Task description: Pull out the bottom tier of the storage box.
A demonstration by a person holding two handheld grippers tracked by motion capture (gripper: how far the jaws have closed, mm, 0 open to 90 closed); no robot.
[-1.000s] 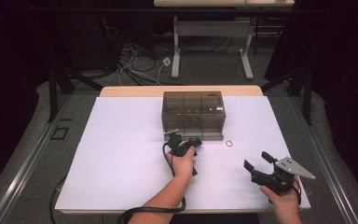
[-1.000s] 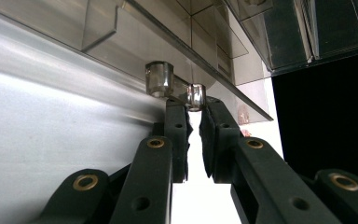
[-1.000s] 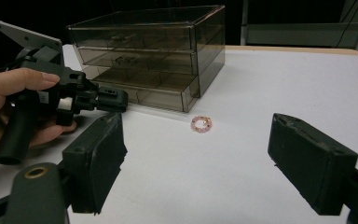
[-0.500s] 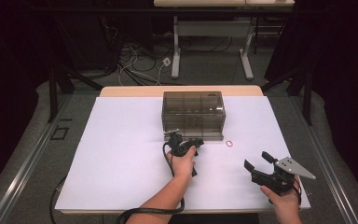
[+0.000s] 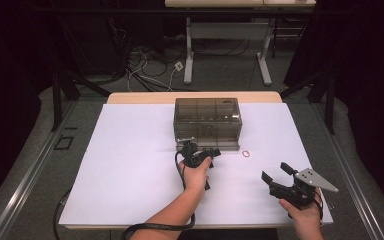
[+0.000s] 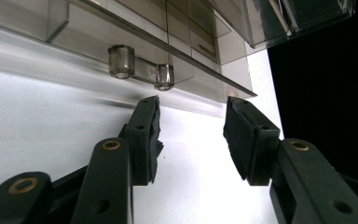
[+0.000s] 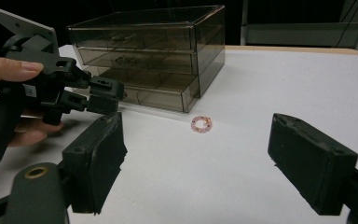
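Smoky plastic drawer box [image 5: 207, 122]: left hand-held gripper [image 6: 191, 126] just opening, empty, at bottom handle [image 6: 140, 70]; next: nip handle, pull. Right hand-held gripper [image 5: 275, 176] wide, empty.

We see a smoky grey see-through drawer box [image 5: 207, 121] on a white table [image 5: 130, 165]. Beside it lies a pink beaded ring [image 5: 246, 153] (orange flecks too), and both grippers are black.
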